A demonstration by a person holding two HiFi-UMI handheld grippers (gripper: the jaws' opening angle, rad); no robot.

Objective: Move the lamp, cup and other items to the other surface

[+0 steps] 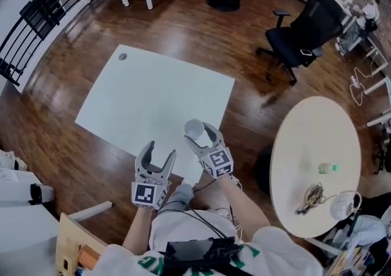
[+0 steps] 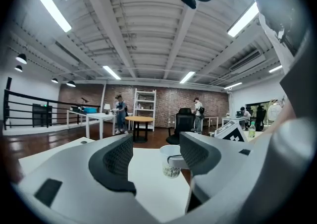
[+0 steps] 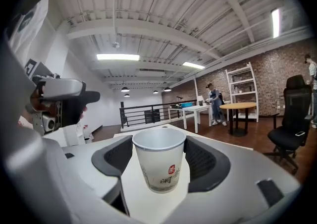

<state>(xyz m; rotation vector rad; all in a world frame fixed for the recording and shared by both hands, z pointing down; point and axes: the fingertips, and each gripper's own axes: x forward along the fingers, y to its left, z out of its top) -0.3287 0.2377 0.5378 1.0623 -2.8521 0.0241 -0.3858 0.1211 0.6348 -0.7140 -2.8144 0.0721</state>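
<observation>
From the head view we see a large white rectangular table top (image 1: 153,94) on a brown wooden floor (image 1: 256,107). Both grippers are over its near edge. The right gripper (image 1: 199,134) has its jaws closed round a white paper cup (image 1: 193,129), which stands upright with its open mouth up. Just beside it on the left, the left gripper (image 1: 160,157) has its jaws spread, and only table surface shows between them. A small round grey disc (image 1: 122,57) lies near the table's far corner. Well apart on the right is a cream oval table (image 1: 305,146) with a green bottle (image 1: 328,168) on it, and a black office chair (image 1: 305,27) stands beyond.

In the left gripper view we find the left gripper (image 2: 156,156) wide open and holding nothing. The white paper cup (image 2: 171,164) shows in the gap, but it lies farther off, clasped by a grey jaw of the other gripper, above the white table top (image 2: 148,193).

In the right gripper view the right gripper (image 3: 159,161) holds the white paper cup (image 3: 159,168) by its sides. The two dark ribbed pads sit against the cup wall, left and right. The cup is upright and carries a red seal and grey characters on its front. The white table top (image 3: 148,208) lies under it, and we cannot tell whether the cup's base touches the surface.
</observation>
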